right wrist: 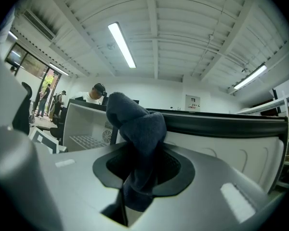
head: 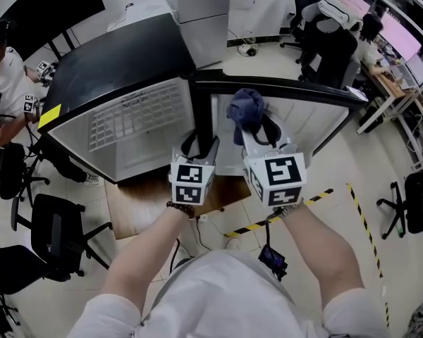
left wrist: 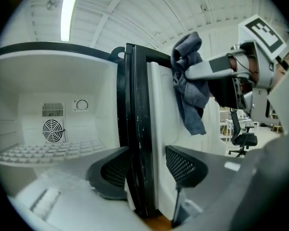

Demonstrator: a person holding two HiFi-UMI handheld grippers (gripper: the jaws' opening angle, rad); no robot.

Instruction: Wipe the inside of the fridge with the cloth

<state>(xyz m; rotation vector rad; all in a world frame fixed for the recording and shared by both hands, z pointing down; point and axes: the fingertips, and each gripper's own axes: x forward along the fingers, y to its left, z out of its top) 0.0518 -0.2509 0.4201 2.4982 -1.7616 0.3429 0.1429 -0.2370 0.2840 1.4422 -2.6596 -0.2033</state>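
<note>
Fridge-cleaning job, cloth not yet inside: a small fridge [head: 120, 69] stands on a low wooden board [head: 144, 196] with its door [head: 282, 89] swung wide toward 3 o'clock in the head view. The left gripper [head: 199, 144] has its jaws set either side of the door's black edge, one pad on the outer face and one on the white inner face, and by the look of it clamped there. The right gripper [head: 256, 136], just beside it at 3 o'clock, has its jaws pressed together on a bunched dark-blue cloth [head: 245, 111]. The cloth stands up out of the jaws at 12 o'clock and sits against the door's inner face, outside the fridge. The white interior lies at 10 o'clock of both grippers, with a wire shelf [left wrist: 48, 151] low down and a round fan grille [left wrist: 53, 130] on the back wall. Wiping appears not to have begun. The step in hand looks like carrying the cloth in, and doing it well likely means the left gripper holding the door firm while the right one swings round the door edge toward 10 o'clock. The cloth's loose tail should be kept clear of the shelf wires, and the bunched end laid flat against the walls.
</note>
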